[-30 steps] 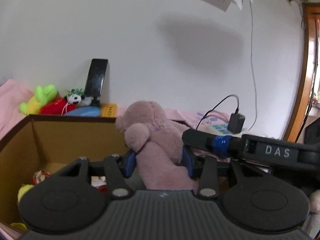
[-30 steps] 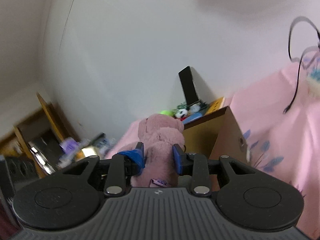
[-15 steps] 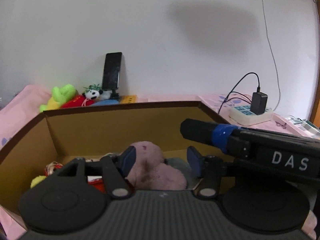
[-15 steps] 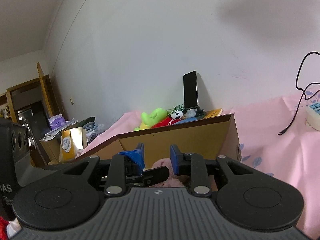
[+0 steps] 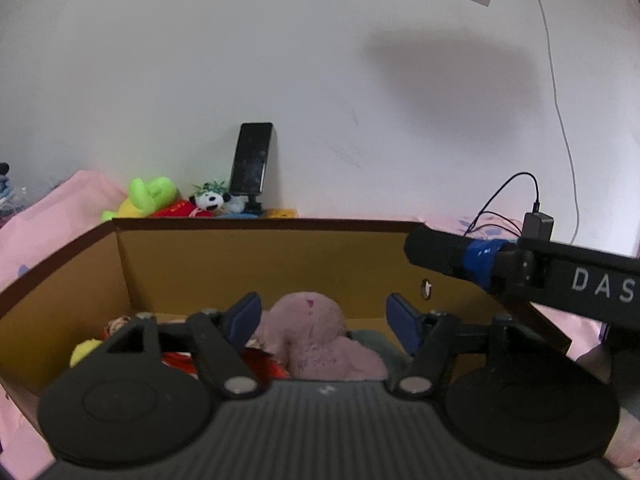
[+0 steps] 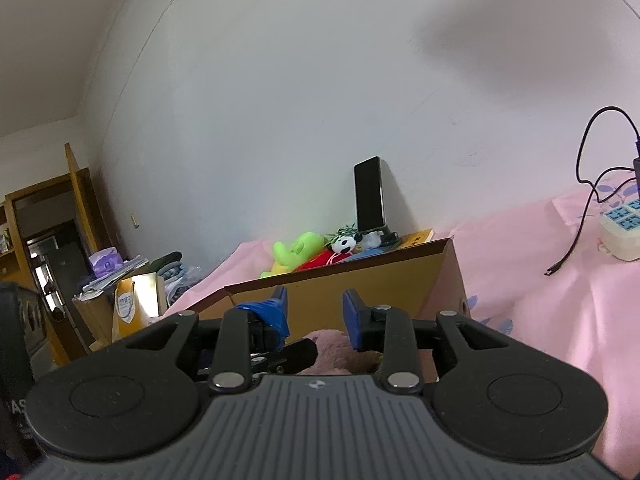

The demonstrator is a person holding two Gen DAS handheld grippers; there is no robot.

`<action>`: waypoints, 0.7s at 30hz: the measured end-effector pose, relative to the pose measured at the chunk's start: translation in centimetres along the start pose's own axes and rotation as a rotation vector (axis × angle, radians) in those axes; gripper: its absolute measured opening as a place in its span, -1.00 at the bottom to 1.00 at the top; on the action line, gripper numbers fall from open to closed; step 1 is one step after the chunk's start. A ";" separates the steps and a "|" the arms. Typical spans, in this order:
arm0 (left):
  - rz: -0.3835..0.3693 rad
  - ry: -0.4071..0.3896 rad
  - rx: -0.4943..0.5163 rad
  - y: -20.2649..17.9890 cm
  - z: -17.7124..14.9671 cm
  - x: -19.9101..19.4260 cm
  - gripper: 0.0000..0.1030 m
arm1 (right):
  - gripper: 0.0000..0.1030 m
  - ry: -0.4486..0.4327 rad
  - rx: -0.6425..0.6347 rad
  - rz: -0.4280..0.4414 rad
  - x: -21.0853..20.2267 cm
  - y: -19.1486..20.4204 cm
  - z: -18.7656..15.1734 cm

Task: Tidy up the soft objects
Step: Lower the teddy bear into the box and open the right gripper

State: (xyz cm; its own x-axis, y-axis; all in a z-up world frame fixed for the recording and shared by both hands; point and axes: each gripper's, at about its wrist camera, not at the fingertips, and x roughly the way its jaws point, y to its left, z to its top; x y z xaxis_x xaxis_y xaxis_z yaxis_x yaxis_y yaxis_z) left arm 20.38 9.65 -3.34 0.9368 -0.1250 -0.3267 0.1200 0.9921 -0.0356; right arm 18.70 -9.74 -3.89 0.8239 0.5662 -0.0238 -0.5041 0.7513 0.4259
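I'm seeing a matt brown cardboard box [image 5: 256,264], its inside smooth and yellowish. Inside it, I'm looking at a fuzzy pink plush toy [image 5: 316,340]. Behind the box, a glossy black phone [image 5: 252,160] is leaning on the smooth matt wall [image 5: 320,80]. Soft pink cloth bedding [image 6: 560,320] is lying right of the box.

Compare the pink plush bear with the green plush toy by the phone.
The pink plush bear lies inside the cardboard box; the green plush toy lies outside, behind the box near the wall. The bear is dull pink and looks bigger; the green toy is bright lime and looks small. Both are soft toys.
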 end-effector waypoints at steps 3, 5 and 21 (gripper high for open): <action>0.007 -0.012 -0.017 0.3 0.0 -0.2 0.38 | -0.76 -0.010 0.007 -0.014 -0.1 -0.2 0.0; 0.006 -0.009 -0.031 0.6 0.0 -0.2 0.40 | -0.75 -0.020 0.009 -0.025 -0.1 -0.3 0.0; 0.050 -0.007 -0.036 0.9 -0.2 0.0 0.50 | -0.74 -0.040 -0.046 -0.085 0.0 -0.4 -0.5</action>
State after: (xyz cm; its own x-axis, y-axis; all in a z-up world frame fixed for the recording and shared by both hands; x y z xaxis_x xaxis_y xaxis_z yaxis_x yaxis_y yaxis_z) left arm 20.37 10.54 -3.58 0.9436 -0.0751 -0.3225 0.0610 0.9967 -0.0535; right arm 18.78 -9.85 -4.48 0.8736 0.4862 -0.0219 -0.4422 0.8117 0.3815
